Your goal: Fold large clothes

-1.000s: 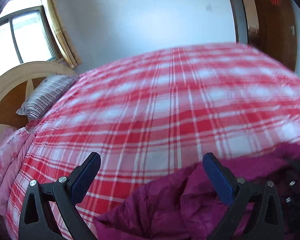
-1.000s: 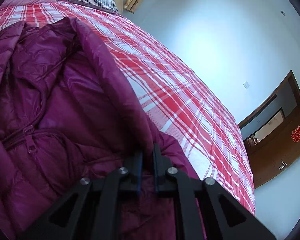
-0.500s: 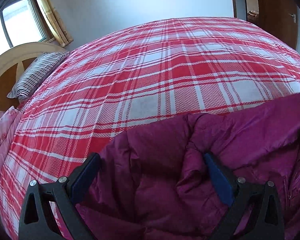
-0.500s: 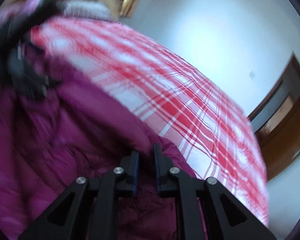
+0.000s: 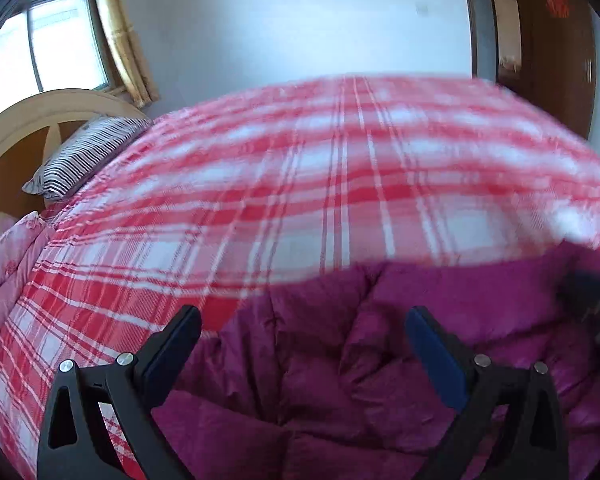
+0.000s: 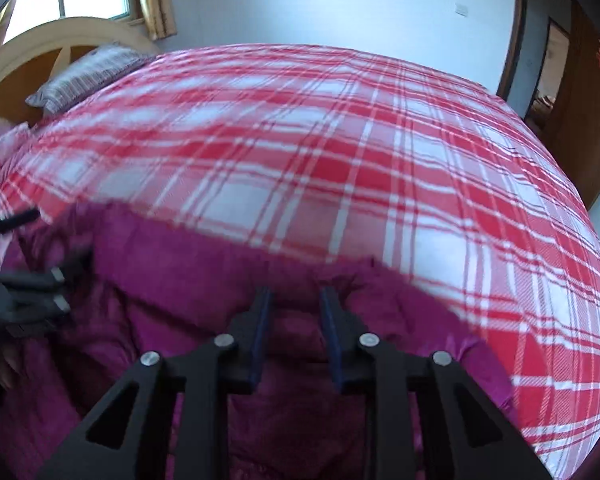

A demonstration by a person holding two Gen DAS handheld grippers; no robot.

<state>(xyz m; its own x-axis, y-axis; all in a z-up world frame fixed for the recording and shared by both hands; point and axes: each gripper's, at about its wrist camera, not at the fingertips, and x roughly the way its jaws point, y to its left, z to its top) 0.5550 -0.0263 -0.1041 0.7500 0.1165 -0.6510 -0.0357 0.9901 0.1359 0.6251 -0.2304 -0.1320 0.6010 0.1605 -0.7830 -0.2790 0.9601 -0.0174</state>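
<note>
Left wrist view: your left tongs (image 5: 302, 326) gape wide over the purple jacket (image 5: 380, 360), holding nothing. The jacket lies rumpled at the bed's (image 6: 340, 140) near edge. Right tongs (image 6: 294, 304) part-open, astride a fold. Step, likely: regrasping. Next: pinch an edge. Sleeves and hem cut off; motion blur.

The magenta quilted puffer jacket (image 5: 380, 360) is a smooth synthetic cloth with a faint sheen. The red-and-white plaid bedcover (image 6: 340, 152) is matt woven cloth. The left gripper (image 5: 300, 340) and right gripper (image 6: 294, 312) are matt black plastic with bright metal screw heads and blue pads. The arched headboard (image 5: 40, 120) is painted wood, slightly glossy.
</note>
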